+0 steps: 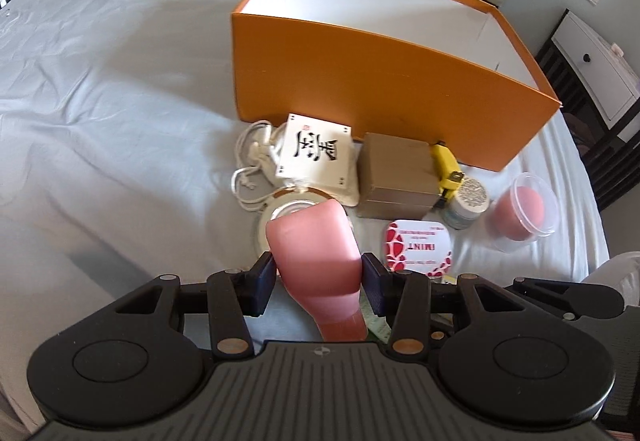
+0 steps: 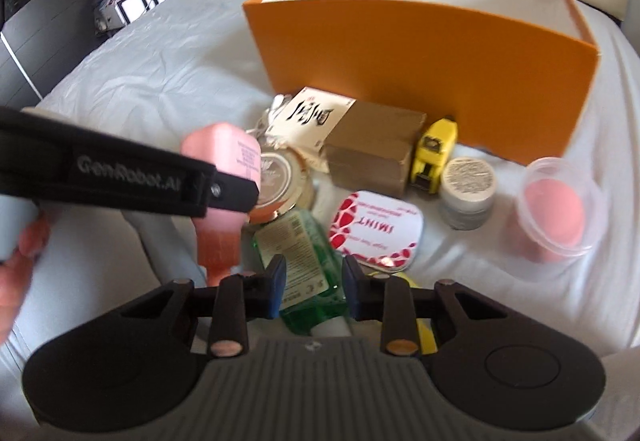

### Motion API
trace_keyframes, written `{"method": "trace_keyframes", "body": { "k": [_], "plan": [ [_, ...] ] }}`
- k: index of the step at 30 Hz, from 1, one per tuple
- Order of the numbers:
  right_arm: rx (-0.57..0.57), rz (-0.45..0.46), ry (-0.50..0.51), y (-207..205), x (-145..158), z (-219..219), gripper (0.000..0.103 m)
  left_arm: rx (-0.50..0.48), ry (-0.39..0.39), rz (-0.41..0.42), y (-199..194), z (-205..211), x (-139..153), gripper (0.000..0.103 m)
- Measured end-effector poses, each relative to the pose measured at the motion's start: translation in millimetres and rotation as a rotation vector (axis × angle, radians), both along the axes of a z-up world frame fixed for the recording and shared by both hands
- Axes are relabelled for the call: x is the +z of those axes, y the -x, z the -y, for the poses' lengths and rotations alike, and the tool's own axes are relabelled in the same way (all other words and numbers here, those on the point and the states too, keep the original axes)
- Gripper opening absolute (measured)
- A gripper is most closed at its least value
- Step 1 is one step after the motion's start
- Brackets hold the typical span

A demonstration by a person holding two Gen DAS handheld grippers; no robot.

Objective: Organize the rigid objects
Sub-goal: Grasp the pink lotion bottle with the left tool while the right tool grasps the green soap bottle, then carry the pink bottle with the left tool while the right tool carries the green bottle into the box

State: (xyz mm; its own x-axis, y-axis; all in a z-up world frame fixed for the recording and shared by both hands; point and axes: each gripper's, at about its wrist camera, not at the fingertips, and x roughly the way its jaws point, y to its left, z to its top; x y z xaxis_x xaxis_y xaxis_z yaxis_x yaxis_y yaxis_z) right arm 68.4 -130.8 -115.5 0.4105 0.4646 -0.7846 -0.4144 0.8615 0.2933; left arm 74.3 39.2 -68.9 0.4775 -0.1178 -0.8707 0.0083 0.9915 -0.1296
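Note:
My left gripper (image 1: 320, 281) is shut on a pink bottle (image 1: 316, 241), its pads pressed on both sides and the bottle's base pointing away from me. The right wrist view shows that pink bottle (image 2: 224, 161) lifted above the pile, beside the left tool's black housing (image 2: 120, 169). My right gripper (image 2: 314, 285) is shut on a green transparent bottle (image 2: 296, 241) with a printed label, which lies at the near edge of the pile. An open orange box (image 1: 380, 93) with a white inside stands behind the pile on the grey bed sheet.
Loose items lie in front of the orange box (image 2: 420, 53): a red-and-white mint tin (image 1: 418, 247), a brown carton (image 1: 396, 173), a yellow tape measure (image 1: 446, 165), a white jar (image 1: 466, 203), a clear cup holding a pink sponge (image 1: 520, 213), a calligraphy card box (image 1: 316, 153), a round tin (image 1: 280, 209), a white cord (image 1: 252, 157).

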Motion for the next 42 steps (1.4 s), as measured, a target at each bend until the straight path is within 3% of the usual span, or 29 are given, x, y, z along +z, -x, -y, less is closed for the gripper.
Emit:
{"method": "trace_keyframes", "body": {
  "k": [4,9,15,22,29,34,42],
  "plan": [
    [0.01,0.002,0.049,-2,-5,-10,0.035,-0.019,-0.002,0.01,2,-4,1,0.052],
    [0.047,-0.012,0.052,-6,-11,-21,0.057,-0.033,0.004,0.017,0,-5,-3,0.052],
    [0.068,0.002,0.128,-10,-21,-36,0.055,-0.039,0.014,0.021,-1,-6,-4,0.051],
    [0.054,0.017,0.106,-5,-16,-29,0.051,-0.038,0.018,0.034,0,-6,-2,0.051],
    [-0.026,0.072,0.056,10,16,-1,0.049,-0.016,0.033,0.075,6,-10,13,0.051],
    [-0.11,0.084,-0.037,6,41,22,0.048,-0.013,0.036,0.124,6,-10,31,0.051],
    [-0.189,0.207,-0.121,-21,99,40,0.048,-0.062,0.045,0.282,-21,0,81,0.051]
  ]
}}
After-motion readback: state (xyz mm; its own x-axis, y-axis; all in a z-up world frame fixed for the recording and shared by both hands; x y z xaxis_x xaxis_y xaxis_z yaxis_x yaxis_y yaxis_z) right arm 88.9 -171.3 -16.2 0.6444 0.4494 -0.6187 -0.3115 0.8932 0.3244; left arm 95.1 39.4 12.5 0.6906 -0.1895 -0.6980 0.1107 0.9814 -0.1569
